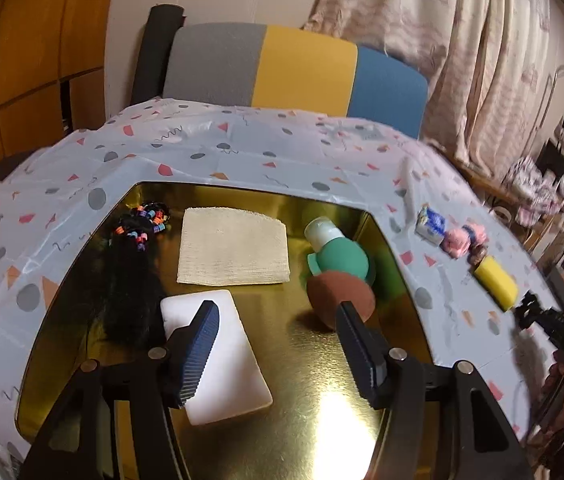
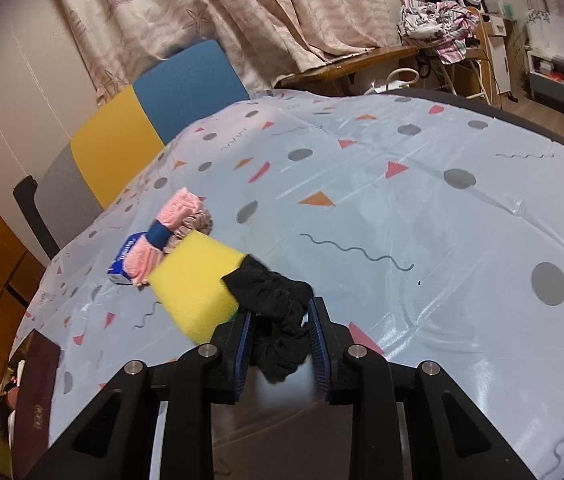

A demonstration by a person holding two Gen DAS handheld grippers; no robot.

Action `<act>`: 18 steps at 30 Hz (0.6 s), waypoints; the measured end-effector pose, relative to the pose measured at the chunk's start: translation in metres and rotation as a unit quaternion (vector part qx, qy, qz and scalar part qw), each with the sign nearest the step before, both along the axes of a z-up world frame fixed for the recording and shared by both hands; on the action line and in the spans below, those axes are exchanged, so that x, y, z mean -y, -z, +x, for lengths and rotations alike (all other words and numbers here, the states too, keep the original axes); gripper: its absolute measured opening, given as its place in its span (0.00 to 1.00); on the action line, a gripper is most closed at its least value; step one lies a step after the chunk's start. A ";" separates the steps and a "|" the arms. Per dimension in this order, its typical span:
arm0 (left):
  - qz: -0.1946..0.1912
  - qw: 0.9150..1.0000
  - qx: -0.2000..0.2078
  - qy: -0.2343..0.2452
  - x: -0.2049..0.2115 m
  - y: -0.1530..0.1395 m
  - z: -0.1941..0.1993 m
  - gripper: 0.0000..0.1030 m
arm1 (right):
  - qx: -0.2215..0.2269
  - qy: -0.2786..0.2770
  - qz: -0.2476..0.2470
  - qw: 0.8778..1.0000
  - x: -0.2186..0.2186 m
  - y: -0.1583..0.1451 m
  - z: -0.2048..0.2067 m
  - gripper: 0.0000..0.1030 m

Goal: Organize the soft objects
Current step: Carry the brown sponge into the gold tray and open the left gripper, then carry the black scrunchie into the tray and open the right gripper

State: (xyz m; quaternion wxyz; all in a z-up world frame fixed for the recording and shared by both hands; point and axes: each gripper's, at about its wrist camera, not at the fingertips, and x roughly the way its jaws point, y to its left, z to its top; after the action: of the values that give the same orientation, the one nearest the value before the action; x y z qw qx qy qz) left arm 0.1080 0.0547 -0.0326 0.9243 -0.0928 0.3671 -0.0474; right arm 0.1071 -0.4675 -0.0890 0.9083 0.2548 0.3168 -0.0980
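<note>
A cloth lies on the tray, ahead of the left claw. A sponge lies on the tabletop, just left of the right claw.

Half-seen things around the table

The black scrunchie hides the yellow sponge's near corner; the pink cloth covers much of the blue packet, its print too small to read; the brown puff hides the green bottle's base.
</note>
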 end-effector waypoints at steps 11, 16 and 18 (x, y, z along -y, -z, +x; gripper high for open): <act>-0.040 0.998 -0.007 0.041 0.020 0.007 -0.019 0.60 | 0.043 -0.100 -0.016 0.994 -0.072 -0.048 -0.011 0.27; -0.038 0.998 -0.013 0.046 0.023 0.011 -0.024 0.60 | 0.052 -0.143 -0.055 0.987 -0.111 -0.061 -0.010 0.27; -0.040 0.998 -0.012 0.044 0.022 0.011 -0.025 0.60 | 0.046 -0.136 -0.092 0.985 -0.117 -0.062 -0.010 0.28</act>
State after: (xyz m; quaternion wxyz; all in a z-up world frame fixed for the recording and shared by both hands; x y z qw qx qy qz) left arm 0.0826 0.0329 -0.0433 0.9125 -0.1138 0.3795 -0.1020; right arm 0.0968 -0.3501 -0.0275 0.9463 0.1291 0.2962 0.0099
